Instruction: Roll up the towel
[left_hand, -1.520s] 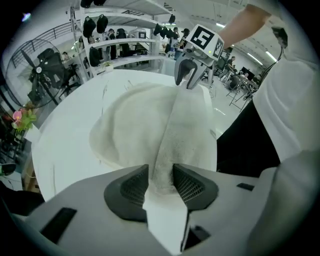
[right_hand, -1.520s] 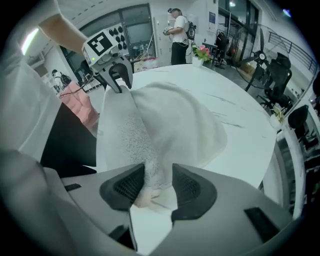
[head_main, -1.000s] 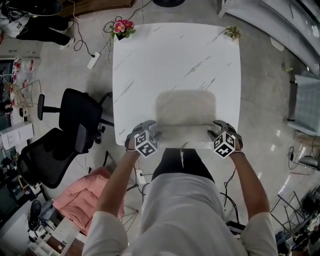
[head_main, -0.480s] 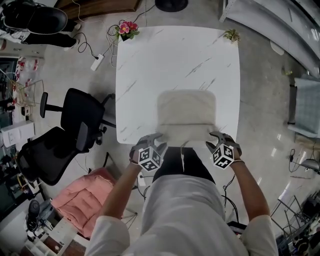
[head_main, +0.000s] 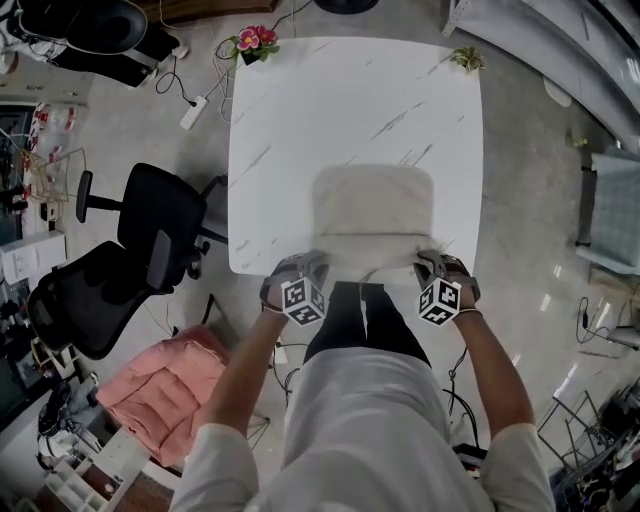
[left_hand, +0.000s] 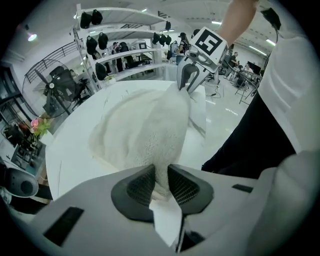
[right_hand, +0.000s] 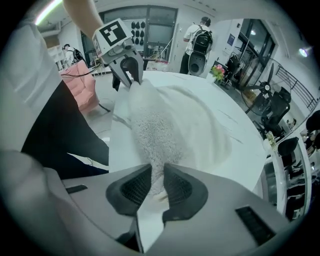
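Observation:
A cream towel (head_main: 372, 215) lies flat on the near half of the white marble table (head_main: 330, 100). My left gripper (head_main: 308, 270) is at its near left corner and my right gripper (head_main: 430, 266) at its near right corner. In the left gripper view the towel (left_hand: 145, 130) runs into my left gripper (left_hand: 161, 182), whose jaws have just been closing and now pinch the corner. The right gripper view shows the same: the towel (right_hand: 170, 125) is pinched in my right gripper (right_hand: 157, 185). Each view shows the other gripper at the far corner: the right gripper (left_hand: 189, 80) and the left gripper (right_hand: 127, 70).
Two black office chairs (head_main: 150, 235) stand left of the table, with a pink cushion (head_main: 160, 390) on the floor below them. A flower pot (head_main: 252, 42) and a small plant (head_main: 465, 62) sit at the table's far corners. The person stands against the near table edge.
Both grippers drew back slightly, then moved in onto the towel's near corners. Their jaws went from wide to pinched on the cloth.

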